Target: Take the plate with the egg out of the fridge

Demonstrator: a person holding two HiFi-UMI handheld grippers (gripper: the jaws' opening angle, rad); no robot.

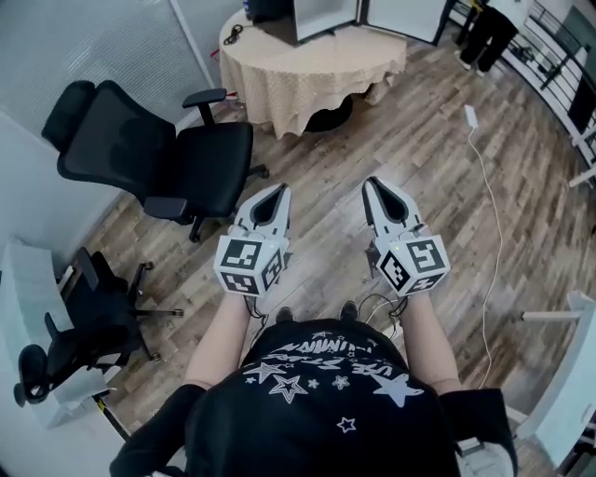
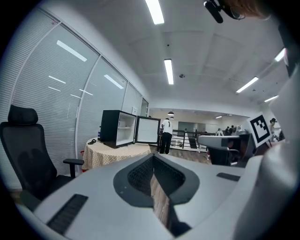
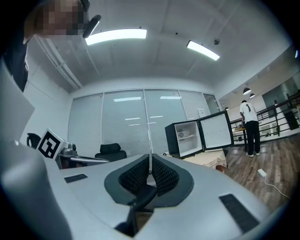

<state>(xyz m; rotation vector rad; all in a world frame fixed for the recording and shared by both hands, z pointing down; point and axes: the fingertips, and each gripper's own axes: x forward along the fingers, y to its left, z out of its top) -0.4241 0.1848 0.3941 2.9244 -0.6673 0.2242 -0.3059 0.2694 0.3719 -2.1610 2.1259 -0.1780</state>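
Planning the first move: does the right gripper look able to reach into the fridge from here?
Probably not: the right gripper, jaws shut, is well short of the fridge on the table across the floor. Its door stands open; stepping closer should do.

Bright ceiling strip lights (image 2: pixel 154 11); gripper views fisheye-warped, dark corners.

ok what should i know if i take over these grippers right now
Left gripper: jaws shut, empty.
Right gripper: jaws shut, empty.
Fridge stands on the clothed round table ahead, door open; plate and egg too small to make out inside.
Done: fridge door already open.
Left: walk up, open the jaws, grip the plate, bring it out.
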